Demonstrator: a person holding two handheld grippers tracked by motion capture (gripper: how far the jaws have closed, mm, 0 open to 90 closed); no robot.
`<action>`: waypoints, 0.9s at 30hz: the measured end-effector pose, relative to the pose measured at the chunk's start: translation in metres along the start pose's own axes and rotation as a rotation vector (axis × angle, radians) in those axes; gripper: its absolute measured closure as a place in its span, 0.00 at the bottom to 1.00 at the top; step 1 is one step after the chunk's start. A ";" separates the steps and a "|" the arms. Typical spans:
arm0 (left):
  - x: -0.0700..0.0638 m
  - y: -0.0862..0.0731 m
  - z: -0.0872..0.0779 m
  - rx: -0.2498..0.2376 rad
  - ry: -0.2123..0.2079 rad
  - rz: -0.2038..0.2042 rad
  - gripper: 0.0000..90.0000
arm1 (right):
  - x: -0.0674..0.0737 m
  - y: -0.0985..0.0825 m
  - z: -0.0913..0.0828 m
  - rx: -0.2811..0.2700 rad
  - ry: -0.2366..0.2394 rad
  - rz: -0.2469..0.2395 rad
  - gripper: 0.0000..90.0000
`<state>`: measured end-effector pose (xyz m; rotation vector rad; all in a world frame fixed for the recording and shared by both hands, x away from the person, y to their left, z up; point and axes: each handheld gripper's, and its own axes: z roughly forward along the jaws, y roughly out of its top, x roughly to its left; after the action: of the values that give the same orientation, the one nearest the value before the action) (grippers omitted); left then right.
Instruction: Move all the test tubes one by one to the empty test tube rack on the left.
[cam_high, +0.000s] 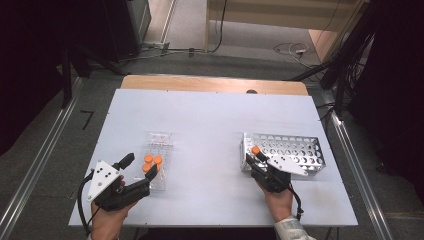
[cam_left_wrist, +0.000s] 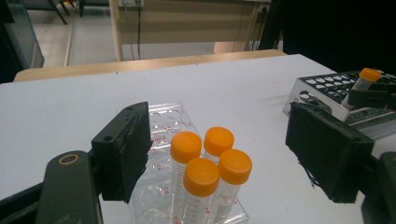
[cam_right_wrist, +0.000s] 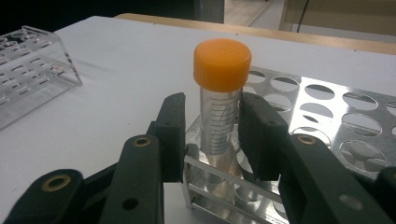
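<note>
A metal rack (cam_high: 300, 147) with many holes stands on the right of the white table. One orange-capped tube (cam_high: 255, 149) stands upright in its near left corner hole. My right gripper (cam_high: 255, 157) is around that tube (cam_right_wrist: 222, 63): one pad touches its side and the other stands a little off. On the left, a clear plastic rack (cam_high: 159, 142) holds several orange-capped tubes (cam_high: 151, 162) at its near end. My left gripper (cam_high: 140, 166) is open just before them, with its jaws wide to either side of the tubes (cam_left_wrist: 205, 172) and touching none.
The table (cam_high: 210, 115) has a wooden strip along its far edge. Metal rails run along the floor on both sides, and cables lie on the floor beyond the table. The clear rack (cam_right_wrist: 28, 60) lies well to the left of the metal rack (cam_right_wrist: 336, 102).
</note>
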<state>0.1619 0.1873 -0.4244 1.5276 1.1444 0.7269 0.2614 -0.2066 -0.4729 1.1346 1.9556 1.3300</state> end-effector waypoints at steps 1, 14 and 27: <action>0.000 0.000 0.000 0.001 -0.001 0.001 0.24 | 0.000 0.000 0.001 0.001 0.000 -0.003 0.68; -0.002 0.000 0.001 0.000 -0.006 0.006 0.24 | -0.002 0.002 -0.001 -0.008 -0.010 -0.011 0.79; -0.002 0.000 0.001 0.001 -0.011 0.009 0.24 | 0.000 0.021 -0.019 -0.080 -0.001 -0.010 0.79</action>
<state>0.1618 0.1847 -0.4246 1.5365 1.1300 0.7232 0.2543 -0.2127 -0.4467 1.0863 1.8869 1.3892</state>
